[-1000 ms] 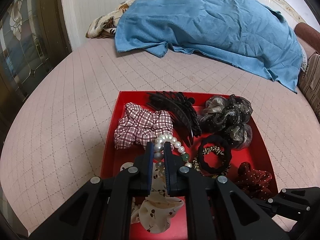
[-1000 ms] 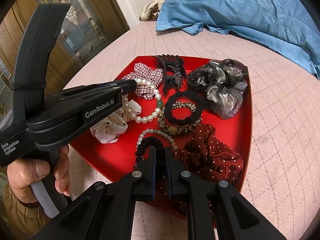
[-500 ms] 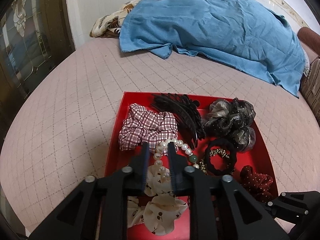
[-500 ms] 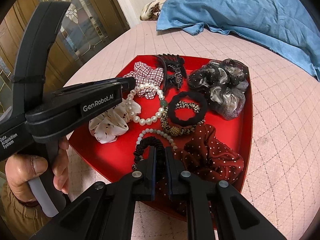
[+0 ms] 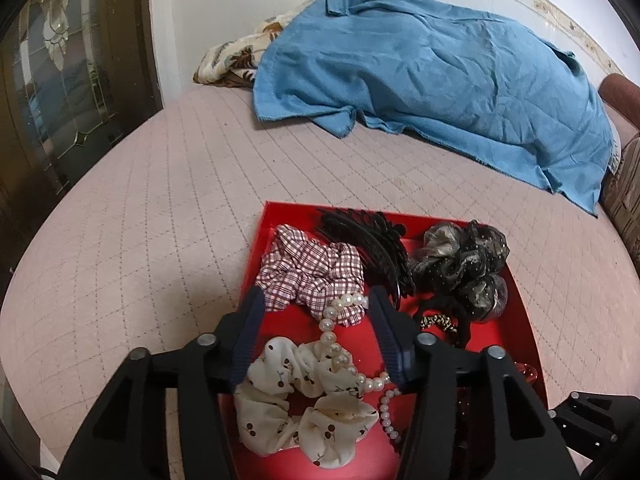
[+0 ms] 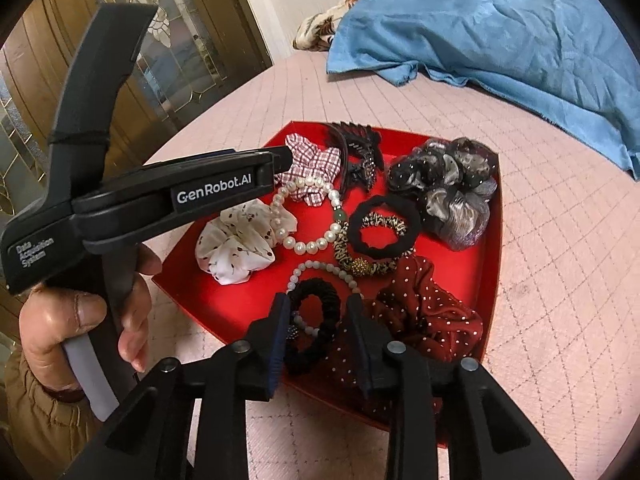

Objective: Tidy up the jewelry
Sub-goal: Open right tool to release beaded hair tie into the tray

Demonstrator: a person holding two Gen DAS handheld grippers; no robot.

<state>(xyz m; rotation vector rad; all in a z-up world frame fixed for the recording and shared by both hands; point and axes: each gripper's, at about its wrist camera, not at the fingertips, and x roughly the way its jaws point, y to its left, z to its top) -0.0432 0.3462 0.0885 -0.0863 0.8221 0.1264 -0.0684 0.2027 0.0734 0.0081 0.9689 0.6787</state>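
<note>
A red tray (image 5: pixel 260 256) (image 6: pixel 490 264) on the bed holds hair ties and bracelets. My left gripper (image 5: pixel 316 300) is open above the pearl bracelet (image 5: pixel 330 334) (image 6: pixel 304 216), which lies across the cream cherry scrunchie (image 5: pixel 296 404) (image 6: pixel 236 248) and the plaid scrunchie (image 5: pixel 308 272). My right gripper (image 6: pixel 318 306) is open with its fingers either side of a black pleated hair tie (image 6: pixel 320 320) and a small bead bracelet (image 6: pixel 320 268) at the tray's near corner. The left gripper's body (image 6: pixel 160 196) shows in the right wrist view.
The tray also holds a black claw clip (image 5: pixel 368 240), a grey-black organza scrunchie (image 6: pixel 448 188), a black hair tie over a leopard one (image 6: pixel 380 228), and a dark red dotted scrunchie (image 6: pixel 428 316). A blue blanket (image 5: pixel 440 92) lies at the bed's far side. A glass-panelled door (image 5: pixel 60 80) stands left.
Both grippers have opened. The left one let go of the pearl bracelet, which now lies in the tray, and drew back; the right one released the black hair tie.
</note>
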